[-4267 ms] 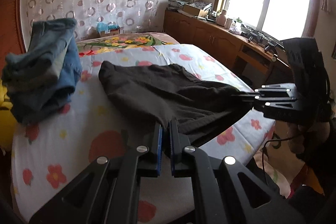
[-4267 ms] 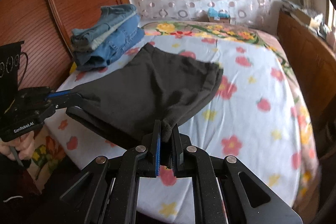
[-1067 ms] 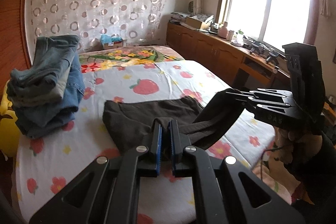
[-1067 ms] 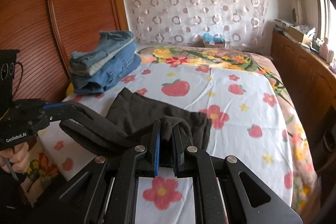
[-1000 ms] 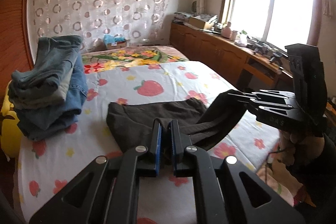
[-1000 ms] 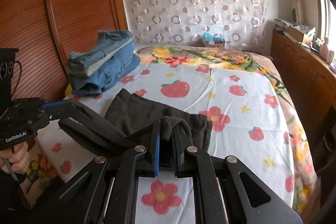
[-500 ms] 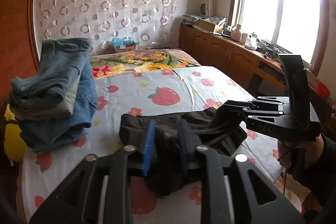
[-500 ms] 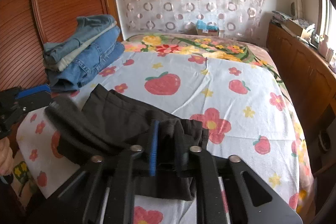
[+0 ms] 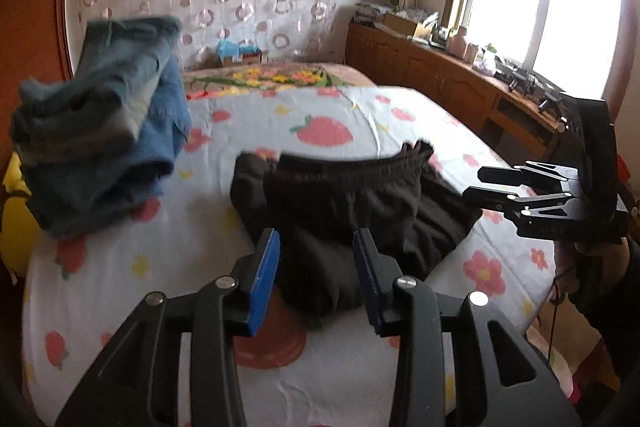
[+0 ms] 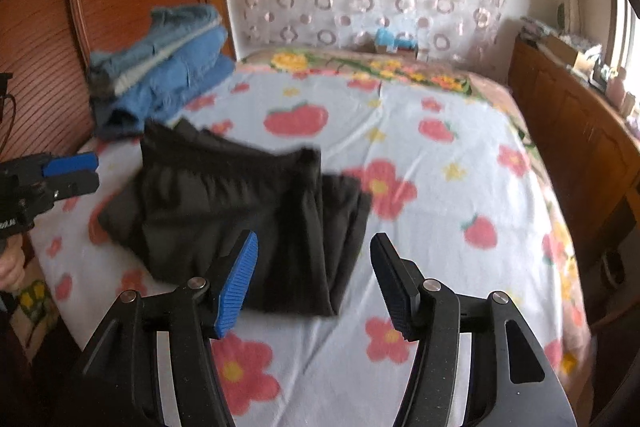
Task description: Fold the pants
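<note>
A pair of dark brown elastic-waist pants (image 10: 244, 211) lies folded over on itself near the foot edge of a bed (image 10: 440, 155) covered in a pale sheet printed with strawberries and flowers. The gathered waistband runs across the top of the bundle, facing the headboard end, and a lower layer of cloth sticks out past it on both sides, so the edges do not line up neatly. The left gripper (image 9: 316, 275) hovers just above the near edge of the pants with its blue-padded jaws spread apart and nothing between them. The right gripper (image 10: 314, 279) sits at the foot edge too, its jaws also wide apart and empty, pointing at the near right corner of the bundle. In the left wrist view, the right gripper shows as a black frame off the right side of the bed, beside the cloth but not touching it. A stack of folded blue jeans (image 10: 160, 67) rests at the far left corner of the bed, against a reddish wooden panel, well apart from the dark pants. My judgement is that at least one fold is done and the cloth has been let go. What seems left is squaring the uneven layers and perhaps one more fold to make a compact bundle like the jeans.
</note>
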Motion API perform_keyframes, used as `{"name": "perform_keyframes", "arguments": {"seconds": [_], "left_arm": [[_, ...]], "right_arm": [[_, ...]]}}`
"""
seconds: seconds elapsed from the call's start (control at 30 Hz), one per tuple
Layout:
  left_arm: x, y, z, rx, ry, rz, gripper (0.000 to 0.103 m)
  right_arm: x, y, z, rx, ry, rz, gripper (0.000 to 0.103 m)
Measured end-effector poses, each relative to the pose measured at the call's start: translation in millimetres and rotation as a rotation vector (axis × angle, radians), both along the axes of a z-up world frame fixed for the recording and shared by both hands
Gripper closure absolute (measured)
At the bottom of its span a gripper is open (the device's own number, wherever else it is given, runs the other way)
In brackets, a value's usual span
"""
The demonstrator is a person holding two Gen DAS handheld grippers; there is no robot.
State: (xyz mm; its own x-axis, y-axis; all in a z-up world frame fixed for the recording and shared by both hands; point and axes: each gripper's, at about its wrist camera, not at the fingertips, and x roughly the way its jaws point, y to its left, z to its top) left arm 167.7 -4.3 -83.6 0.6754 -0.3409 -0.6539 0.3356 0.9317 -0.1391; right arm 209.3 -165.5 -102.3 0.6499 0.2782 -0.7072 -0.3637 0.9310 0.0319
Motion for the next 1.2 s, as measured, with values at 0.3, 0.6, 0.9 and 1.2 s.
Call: {"name": "perform_keyframes", "arguments": {"seconds": [0.3,0.6,0.9,1.2], "left_arm": [[5,-14,-29,0.056,0.084,-0.027,0.066],[4,-12,-36,0.050,0.103,-0.017,0.066],[-5,-7,-37,0.020,0.094,-0.033,0.070],[-6,-8,-36,0.023,0.075,-0.043,0.095]], "right_arm": [[6,8,-20,-0.022,0.078,0.062,0.043],[8,5,-26,0.002,0.097,0.063,0.042],[4,1,-27,0.010,0.078,0.041,0.049],[5,2,-27,-0.002,0.063,0.020,0.078]]}}
